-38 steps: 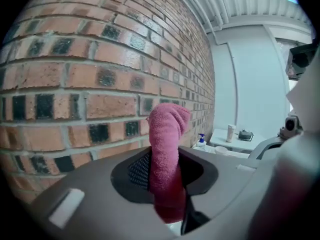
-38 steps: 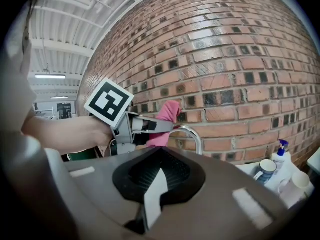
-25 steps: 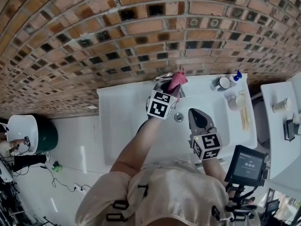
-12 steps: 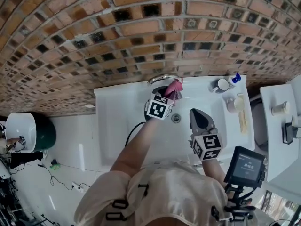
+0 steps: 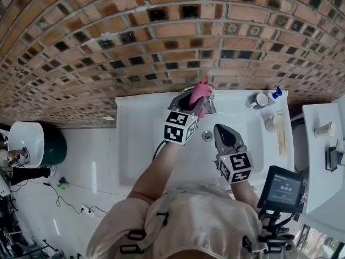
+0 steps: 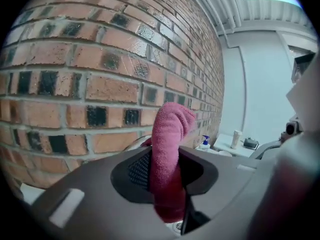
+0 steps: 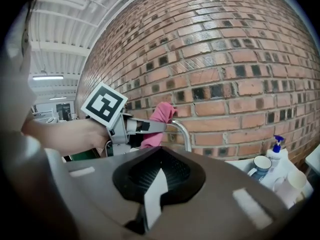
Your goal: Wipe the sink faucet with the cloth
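Pink cloth [image 6: 167, 149], white sink [image 5: 140, 144], seemingly chrome faucet [image 7: 182, 129]

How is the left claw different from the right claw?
The left claw pinches a pink cloth; the right claw is shut on nothing. The left claw is up at the faucet; the right claw hangs over the sink basin. Both point toward the brick wall.

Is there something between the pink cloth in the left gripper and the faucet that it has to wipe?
Nothing visible stands between them. The left gripper holds the cloth right at the curved spout of the faucet.
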A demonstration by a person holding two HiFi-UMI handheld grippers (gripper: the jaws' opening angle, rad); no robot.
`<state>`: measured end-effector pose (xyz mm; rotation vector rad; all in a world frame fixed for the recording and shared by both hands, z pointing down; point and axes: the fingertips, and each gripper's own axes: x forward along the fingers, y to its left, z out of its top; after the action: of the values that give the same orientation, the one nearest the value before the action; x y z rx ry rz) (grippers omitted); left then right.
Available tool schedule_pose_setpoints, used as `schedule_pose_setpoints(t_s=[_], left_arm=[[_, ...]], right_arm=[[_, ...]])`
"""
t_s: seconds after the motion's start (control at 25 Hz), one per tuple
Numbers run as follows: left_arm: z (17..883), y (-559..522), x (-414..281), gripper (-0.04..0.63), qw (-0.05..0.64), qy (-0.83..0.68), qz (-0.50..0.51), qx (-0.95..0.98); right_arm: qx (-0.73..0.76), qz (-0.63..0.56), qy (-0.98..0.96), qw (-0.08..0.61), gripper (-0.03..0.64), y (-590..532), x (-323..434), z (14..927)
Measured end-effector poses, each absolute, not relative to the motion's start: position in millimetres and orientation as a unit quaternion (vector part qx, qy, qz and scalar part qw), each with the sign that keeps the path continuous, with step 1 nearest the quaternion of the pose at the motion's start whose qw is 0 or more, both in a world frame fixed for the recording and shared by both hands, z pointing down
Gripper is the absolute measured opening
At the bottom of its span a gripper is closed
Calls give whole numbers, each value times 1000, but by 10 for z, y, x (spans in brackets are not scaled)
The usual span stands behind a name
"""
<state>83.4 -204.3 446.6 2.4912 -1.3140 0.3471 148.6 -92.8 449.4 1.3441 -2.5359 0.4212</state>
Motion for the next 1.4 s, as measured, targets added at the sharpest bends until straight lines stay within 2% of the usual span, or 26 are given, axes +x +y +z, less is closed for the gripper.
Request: schedule_pose_setpoints(t_s=[0.28, 0.52, 0.76, 1.08, 1.24, 1.4], left_arm=[[4723, -2165, 1018, 110, 161, -437, 154, 871], [4950, -2317, 1356, 112, 137, -418, 200, 875], [5026, -2331, 1403, 107, 94, -421, 214, 876], [5802, -2248, 1343, 109, 160, -406, 282, 855], [5593, -2212, 1325, 109, 158, -412, 250, 862], [5030, -2070, 1137, 109, 133, -427, 198, 872]], right_arm=[[474, 155, -858, 124, -12, -938, 1615, 4569], [488, 170, -847, 125, -12, -996, 1796, 4674], [489, 184, -843, 127, -12, -1065, 1848, 4771], [487, 180, -845, 127, -12, -1077, 1840, 4753], [495, 182, -840, 127, -12, -1087, 1894, 4747], [485, 172, -848, 124, -12, -1070, 1736, 4664]])
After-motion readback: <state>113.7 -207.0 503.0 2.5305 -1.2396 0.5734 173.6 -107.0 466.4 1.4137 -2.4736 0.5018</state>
